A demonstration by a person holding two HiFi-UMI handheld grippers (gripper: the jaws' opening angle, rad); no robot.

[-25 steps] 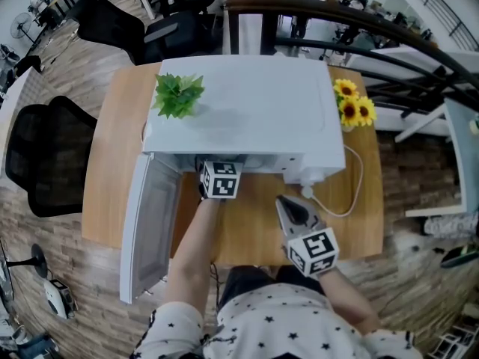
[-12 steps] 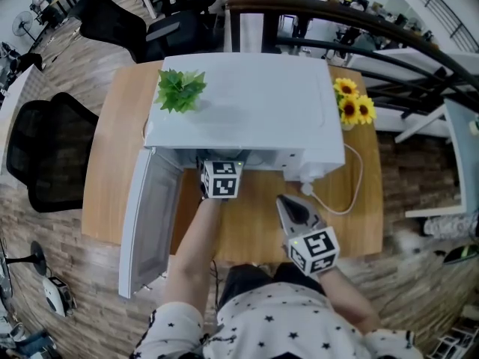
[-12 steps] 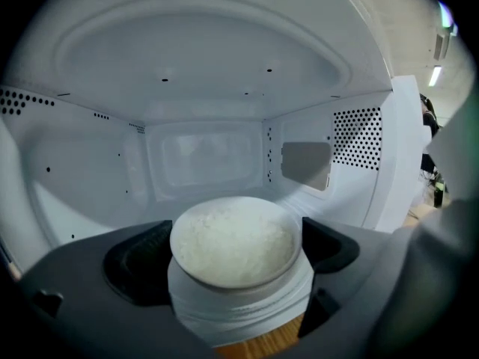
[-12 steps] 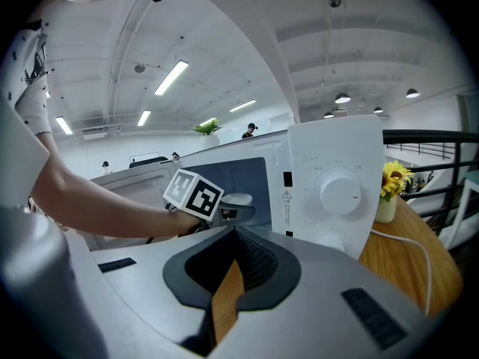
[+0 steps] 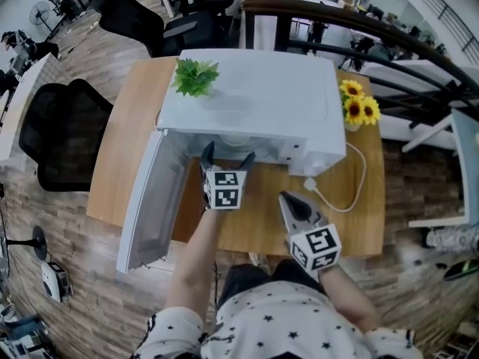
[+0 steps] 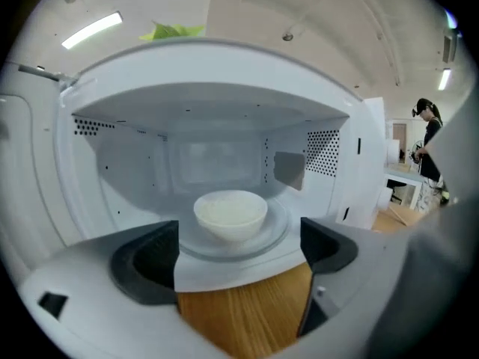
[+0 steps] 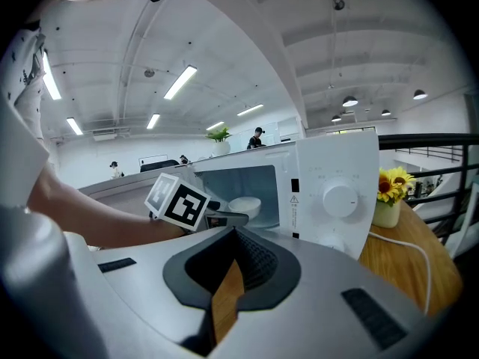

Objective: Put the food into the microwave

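The white microwave (image 5: 254, 103) stands on the wooden table (image 5: 123, 140), its door (image 5: 153, 200) swung open to the left. Inside, a white bowl of food (image 6: 230, 214) sits upright on the glass turntable (image 6: 277, 230). My left gripper (image 5: 227, 155) is just outside the cavity mouth, open, with nothing between its jaws (image 6: 239, 249). The bowl lies straight ahead of it, apart from the jaws. My right gripper (image 5: 285, 199) is shut and empty, over the table in front of the microwave's control panel (image 7: 340, 197). The bowl (image 7: 245, 205) also shows in the right gripper view.
A green plant (image 5: 196, 77) sits on top of the microwave. Sunflowers in a vase (image 5: 355, 109) stand at its right, and the white power cable (image 5: 352, 193) loops over the table. Black office chairs (image 5: 63, 133) stand to the left, a dark railing (image 5: 359, 28) behind.
My left gripper has drawn back out of the microwave toward me, and its open jaws now show in front of the cavity. The right gripper has barely moved.
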